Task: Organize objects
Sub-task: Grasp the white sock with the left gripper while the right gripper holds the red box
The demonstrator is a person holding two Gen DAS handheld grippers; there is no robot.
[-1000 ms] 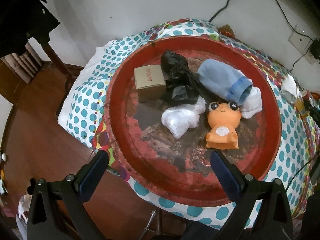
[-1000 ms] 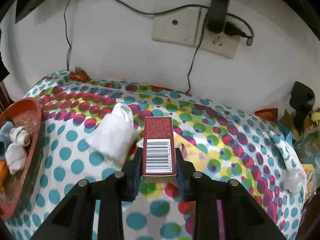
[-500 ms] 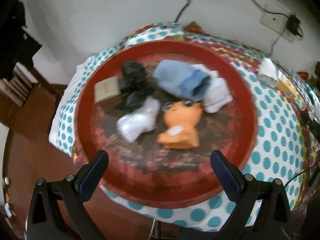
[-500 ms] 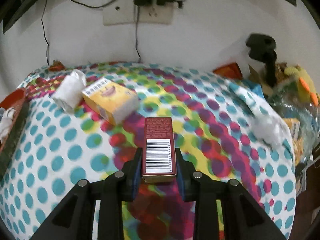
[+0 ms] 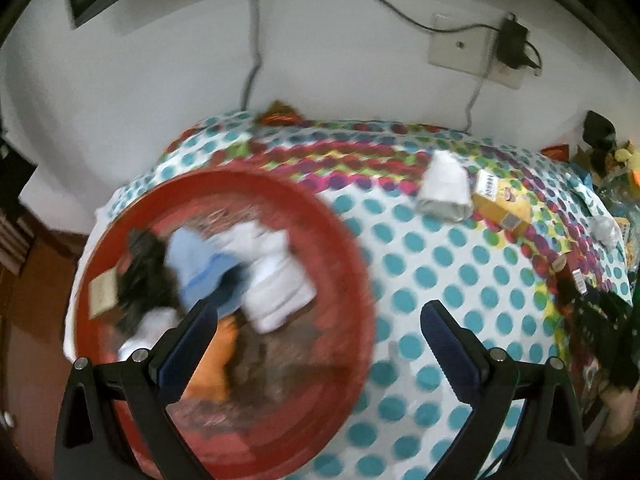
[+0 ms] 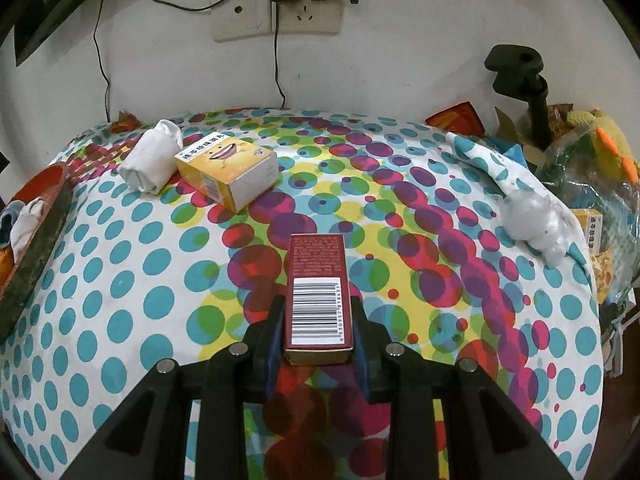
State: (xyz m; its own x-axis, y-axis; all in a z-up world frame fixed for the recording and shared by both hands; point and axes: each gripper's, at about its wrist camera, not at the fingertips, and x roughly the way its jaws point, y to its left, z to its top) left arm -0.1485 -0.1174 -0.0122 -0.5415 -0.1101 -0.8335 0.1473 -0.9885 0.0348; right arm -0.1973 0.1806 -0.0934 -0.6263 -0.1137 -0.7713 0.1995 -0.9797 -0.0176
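Right tool (image 6: 318, 320): pressed together on a dark red box (image 6: 318, 292), barcode face up, long axis running away from the camera. The box is held above the dotted cloth of the tabletop (image 6: 120, 280), over the multicoloured centre patch. A second ago a rolled white sock (image 6: 150, 162) lay just beyond the box; it is now seen well off to the upper left, touching a yellow box (image 6: 228, 172). The view has been swung rightward along the tabletop, so the red box has been carried away from the red tray (image 6: 36, 240), whose rim is only just caught at the left edge.

Left tool (image 5: 316, 340): spread wide, nothing between the fingers. The tray (image 5: 352, 280) had filled this view; it is now pushed to the lower left and heavily blurred, with the white sock (image 5: 442, 188) and yellow box (image 5: 502, 204) brought into sight at upper right.

Judgement: boxes appear to be grouped on the cloth, soft items in the tray; the sock is likely the left tool's next target.
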